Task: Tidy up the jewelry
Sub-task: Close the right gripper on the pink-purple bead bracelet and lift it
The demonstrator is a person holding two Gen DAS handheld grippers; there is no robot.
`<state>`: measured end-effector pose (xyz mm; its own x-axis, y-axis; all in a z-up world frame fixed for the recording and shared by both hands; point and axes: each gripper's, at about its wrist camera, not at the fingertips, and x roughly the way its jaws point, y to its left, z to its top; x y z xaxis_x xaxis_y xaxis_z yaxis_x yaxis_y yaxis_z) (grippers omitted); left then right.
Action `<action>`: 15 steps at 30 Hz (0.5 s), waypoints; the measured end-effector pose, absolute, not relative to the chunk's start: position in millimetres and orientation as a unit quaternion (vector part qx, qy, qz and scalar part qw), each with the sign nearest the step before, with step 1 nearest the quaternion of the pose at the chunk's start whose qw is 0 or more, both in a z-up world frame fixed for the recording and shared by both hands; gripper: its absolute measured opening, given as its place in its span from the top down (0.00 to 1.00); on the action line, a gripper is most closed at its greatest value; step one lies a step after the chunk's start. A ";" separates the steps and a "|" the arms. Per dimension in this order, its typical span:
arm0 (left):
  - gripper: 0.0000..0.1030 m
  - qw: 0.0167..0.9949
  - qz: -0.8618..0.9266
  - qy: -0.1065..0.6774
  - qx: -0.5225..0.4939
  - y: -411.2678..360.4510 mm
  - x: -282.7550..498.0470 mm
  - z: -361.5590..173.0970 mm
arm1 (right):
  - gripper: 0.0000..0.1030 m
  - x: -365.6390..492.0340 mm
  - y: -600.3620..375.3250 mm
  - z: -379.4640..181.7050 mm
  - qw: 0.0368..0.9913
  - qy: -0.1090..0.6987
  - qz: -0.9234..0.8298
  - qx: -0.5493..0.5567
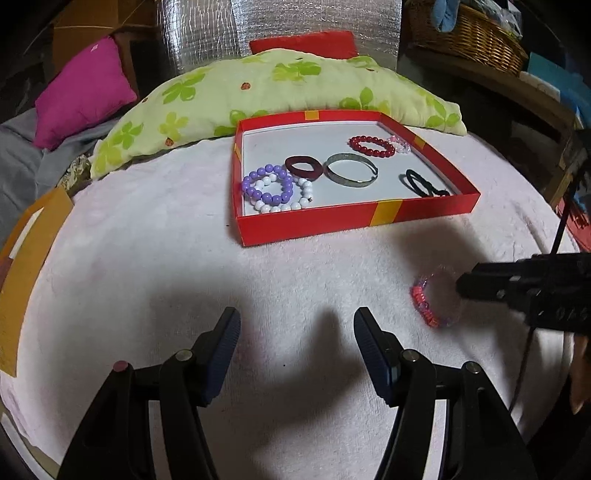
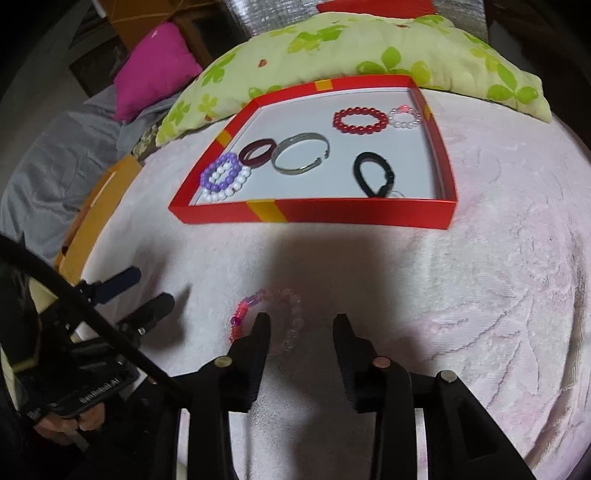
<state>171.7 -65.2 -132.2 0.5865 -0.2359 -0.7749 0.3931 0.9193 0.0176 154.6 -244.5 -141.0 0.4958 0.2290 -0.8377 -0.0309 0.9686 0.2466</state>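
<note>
A pink and clear bead bracelet lies on the white towel; it also shows in the left wrist view. My right gripper is open just over it, its left finger inside the bracelet's loop. In the left wrist view the right gripper reaches in from the right. My left gripper is open and empty over bare towel. The red box holds purple, white, red, clear-pink, dark red and black bracelets and a silver bangle.
A green floral pillow lies behind the box, a magenta cushion at far left. An orange-brown board lies along the towel's left edge. A wicker basket sits at top right. The left gripper shows at left in the right wrist view.
</note>
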 end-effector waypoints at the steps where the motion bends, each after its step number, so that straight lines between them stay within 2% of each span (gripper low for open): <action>1: 0.37 0.886 -0.175 0.418 0.096 -65.5 171.8 -132.9 | 0.62 155.3 -242.4 -142.3 0.859 0.497 0.077 0.098; 5: 0.37 0.884 -0.143 0.430 0.113 -64.8 178.3 -140.9 | 0.62 158.2 -231.1 -147.7 0.868 0.488 0.072 0.065; 7: 0.37 0.884 -0.144 0.434 0.095 -59.9 180.8 -140.7 | 0.68 158.3 -225.8 -149.1 0.874 0.480 0.065 0.043; 9: 0.37 0.888 -0.142 0.427 0.094 -58.5 180.6 -138.6 | 0.86 157.5 -219.8 -149.6 0.880 0.473 0.052 0.008; 11: 0.38 0.890 -0.137 0.421 0.106 -60.4 179.2 -138.8 | 0.91 156.1 -218.5 -148.5 0.884 0.465 0.044 -0.008; 12: 0.45 0.890 -0.139 0.419 0.111 -61.6 178.3 -139.1 | 0.91 155.2 -219.6 -147.1 0.886 0.462 0.042 -0.007; 13: 0.56 0.890 -0.142 0.419 0.113 -62.5 178.0 -139.0 | 0.91 154.5 -220.6 -145.4 0.888 0.458 0.040 -0.006; 15: 0.64 0.889 -0.147 0.418 0.115 -63.6 177.8 -138.5 | 0.91 151.1 -222.1 -138.5 0.895 0.443 0.039 -0.008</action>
